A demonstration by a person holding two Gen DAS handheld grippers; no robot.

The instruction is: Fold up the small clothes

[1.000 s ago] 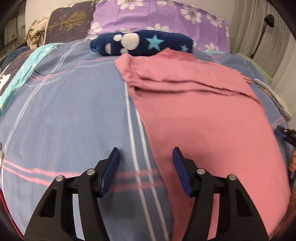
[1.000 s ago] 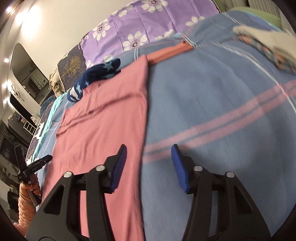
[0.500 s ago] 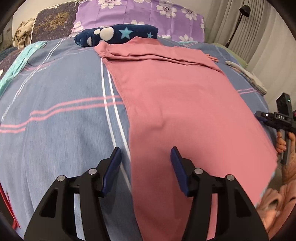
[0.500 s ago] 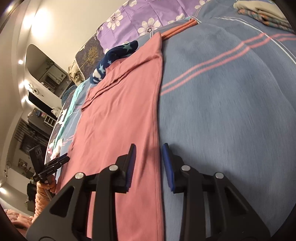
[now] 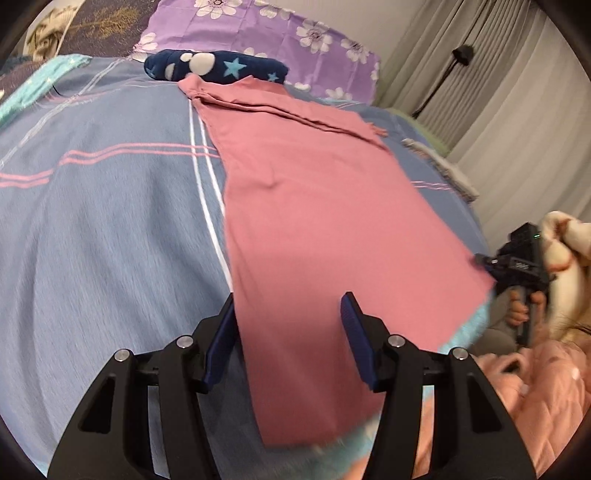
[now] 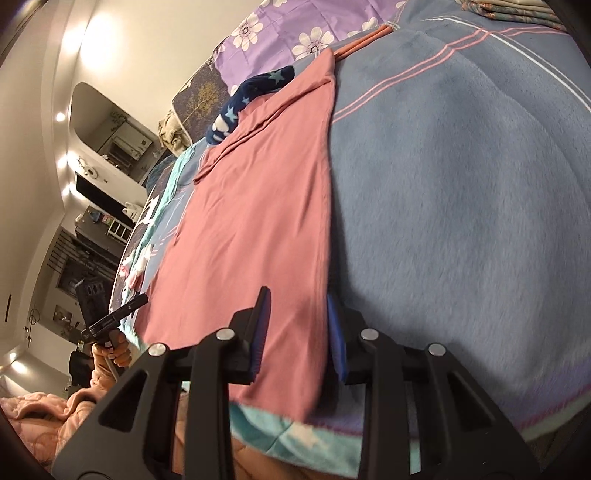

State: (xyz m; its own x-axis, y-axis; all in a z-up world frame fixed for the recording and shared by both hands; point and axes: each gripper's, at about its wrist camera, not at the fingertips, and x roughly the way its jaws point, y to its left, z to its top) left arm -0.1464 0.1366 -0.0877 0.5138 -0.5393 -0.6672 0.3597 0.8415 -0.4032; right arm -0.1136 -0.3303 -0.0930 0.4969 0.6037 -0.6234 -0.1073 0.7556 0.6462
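The left gripper hangs over the near left edge of the pink garment with its jaws standing wide; the cloth's edge lies under the gap, close to the left pad, and neither pad presses on it. The right gripper is set over the opposite long edge, its jaws narrower and astride that edge, the right pad just outside the hem. Whether those pads already pinch the fabric is not clear, but they appear to stand off it.

The pink garment lies flat and long on the blue striped blanket, its near end reaching the blanket's teal border at the bed's edge. At the far end a portion is already turned over on itself, showing layered edges, next to a rolled navy star-print fleece and a purple floral pillow. A small stack of folded clothes sits far off on the right.

As a judgement, the sides and top seem folded in, leaving a narrow strip. What remains is gripping both near corners and carrying them toward the far end, perhaps twice, then setting the bundle aside.
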